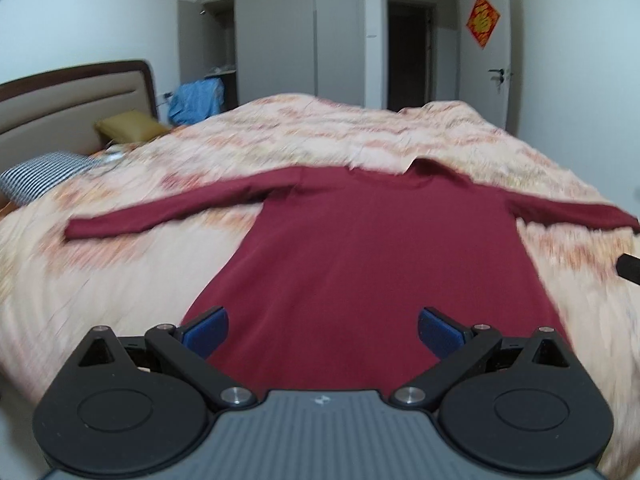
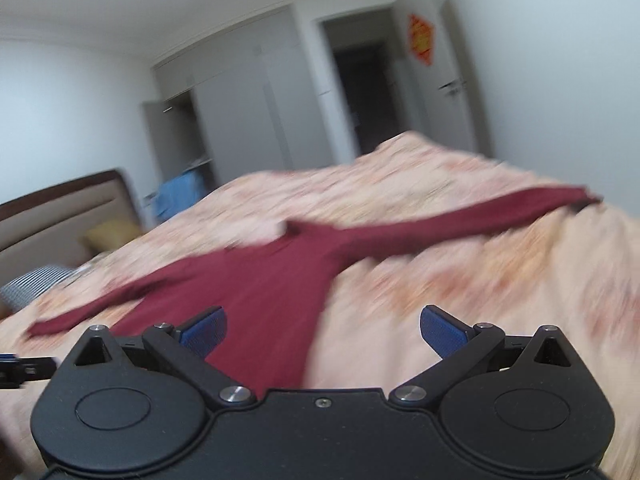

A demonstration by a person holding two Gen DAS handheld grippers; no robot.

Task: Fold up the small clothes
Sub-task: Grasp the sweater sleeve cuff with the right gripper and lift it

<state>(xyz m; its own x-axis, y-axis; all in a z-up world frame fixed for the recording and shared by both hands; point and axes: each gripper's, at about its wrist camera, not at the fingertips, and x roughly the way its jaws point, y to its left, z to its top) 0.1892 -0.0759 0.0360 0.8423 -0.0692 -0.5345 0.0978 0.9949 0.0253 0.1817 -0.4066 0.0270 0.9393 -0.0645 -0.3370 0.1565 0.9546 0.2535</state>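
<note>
A peach patterned quilt (image 1: 400, 136) fills mid-frame; at left — a beige padded headboard (image 1: 72, 104), mustard pillow (image 1: 130, 126), striped pillow (image 1: 44, 174); grey wardrobe (image 1: 276, 40) above.

It was a home bedroom: a padded beige headboard (image 1: 76, 100), peach patterned quilt (image 1: 360, 136), and grey built-in wardrobe (image 1: 276, 40).

Open quilt (image 1: 120, 280) flanks the shirt (image 1: 372, 248); pillows (image 1: 44, 176) crowd the headboard end.

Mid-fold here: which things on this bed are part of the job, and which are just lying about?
For the job:
- maroon long-sleeved top, spread flat with sleeves out
- left gripper, open
- right gripper, open

Lying about:
- patterned quilt
- yellow pillow
- striped pillow
- blue cloth
</note>
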